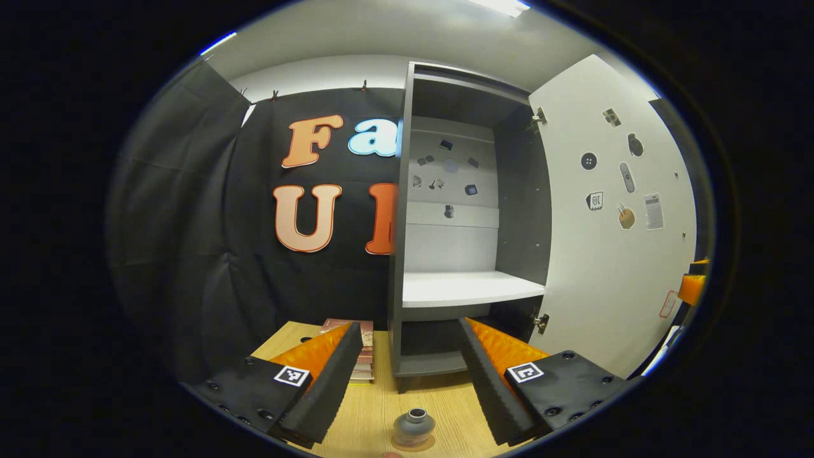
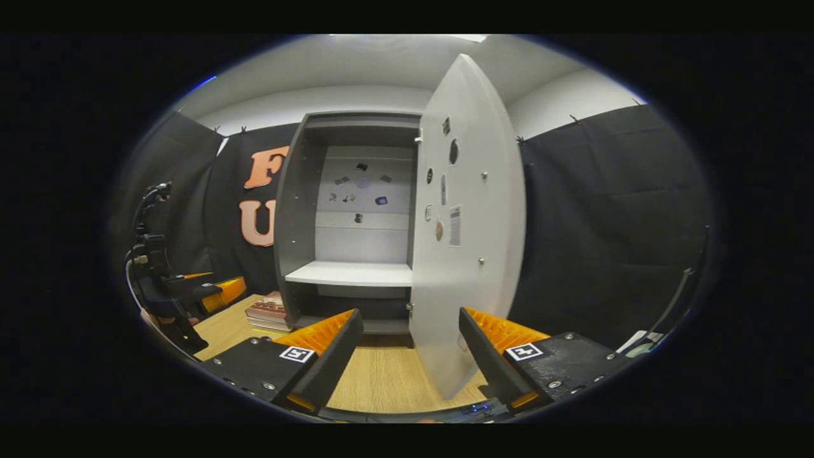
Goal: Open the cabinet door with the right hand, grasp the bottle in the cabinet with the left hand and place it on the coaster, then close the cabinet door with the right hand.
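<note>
A small grey bottle (image 1: 413,425) stands upright on a round brown coaster (image 1: 428,443) on the wooden table (image 1: 372,407), in front of the cabinet. My left gripper (image 1: 410,375) is open above and behind the bottle, touching nothing. The grey cabinet (image 1: 399,254) stands open, its white shelf (image 1: 467,286) bare, and its white door (image 1: 610,254) is swung out to the right. In the right gripper view my right gripper (image 2: 410,356) is open, with the free edge of the door (image 2: 467,242) rising just beyond the gap between its fingers. The cabinet (image 2: 296,222) stands behind the door.
A stack of books (image 1: 364,356) (image 2: 267,310) lies on the table left of the cabinet. Small stickers dot the cabinet's back wall and the inside of the door. The left gripper (image 2: 191,289), held by a hand, shows at the left of the right gripper view.
</note>
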Motion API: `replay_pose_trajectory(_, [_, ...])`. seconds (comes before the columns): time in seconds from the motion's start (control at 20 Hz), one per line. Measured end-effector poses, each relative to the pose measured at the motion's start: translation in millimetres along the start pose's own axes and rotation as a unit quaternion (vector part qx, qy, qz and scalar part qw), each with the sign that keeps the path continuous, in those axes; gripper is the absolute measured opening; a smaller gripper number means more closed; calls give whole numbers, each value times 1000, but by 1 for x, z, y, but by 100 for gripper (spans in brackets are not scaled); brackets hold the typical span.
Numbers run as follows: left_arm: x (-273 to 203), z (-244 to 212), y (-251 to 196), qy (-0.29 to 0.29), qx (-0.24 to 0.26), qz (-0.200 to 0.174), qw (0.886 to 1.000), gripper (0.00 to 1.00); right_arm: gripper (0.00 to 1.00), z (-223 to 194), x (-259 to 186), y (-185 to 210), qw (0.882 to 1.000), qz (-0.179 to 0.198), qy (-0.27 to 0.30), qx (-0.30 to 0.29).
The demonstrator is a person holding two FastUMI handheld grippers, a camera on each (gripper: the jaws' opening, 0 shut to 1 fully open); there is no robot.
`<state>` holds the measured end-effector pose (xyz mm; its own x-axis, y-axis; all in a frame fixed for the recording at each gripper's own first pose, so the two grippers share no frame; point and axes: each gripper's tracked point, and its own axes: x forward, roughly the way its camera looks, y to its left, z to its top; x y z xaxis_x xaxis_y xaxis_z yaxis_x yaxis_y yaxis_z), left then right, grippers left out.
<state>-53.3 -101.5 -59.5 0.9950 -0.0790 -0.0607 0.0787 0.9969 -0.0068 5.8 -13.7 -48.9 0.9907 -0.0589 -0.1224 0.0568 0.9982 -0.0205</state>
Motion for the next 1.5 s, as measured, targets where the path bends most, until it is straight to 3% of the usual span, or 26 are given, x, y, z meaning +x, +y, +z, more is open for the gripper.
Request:
replay_pose_trajectory(0.15, [-4, 8, -4, -2, -1, 0, 1000, 97, 94, 7, -14, -36, 1000, -24, -4, -7])
replay_pose_trajectory(0.4, [-8, 23, -11, -13, 5, 0, 1000, 97, 93, 14, -20, -121, 993, -109, 2, -47])
replay_pose_trajectory(0.55, [-9, 30, -21, -21, 8, -8, 1000, 97, 94, 14, -11, -143, 993, -116, 10, -32])
replay_pose_trajectory(0.8, [-14, 33, -26, -20, 13, -13, 1000, 97, 94, 13, 16, -117, 999, -38, 10, 14])
replay_pose_trajectory(1.1, [-16, 26, -14, -9, -13, 1, 1000, 97, 89, 13, 18, -98, 1000, -5, 21, 14])
replay_pose_trajectory(1.5, [-19, 26, 15, -9, -5, 30, 999, 97, 89, 13, 29, 8, 988, 133, 36, 69])
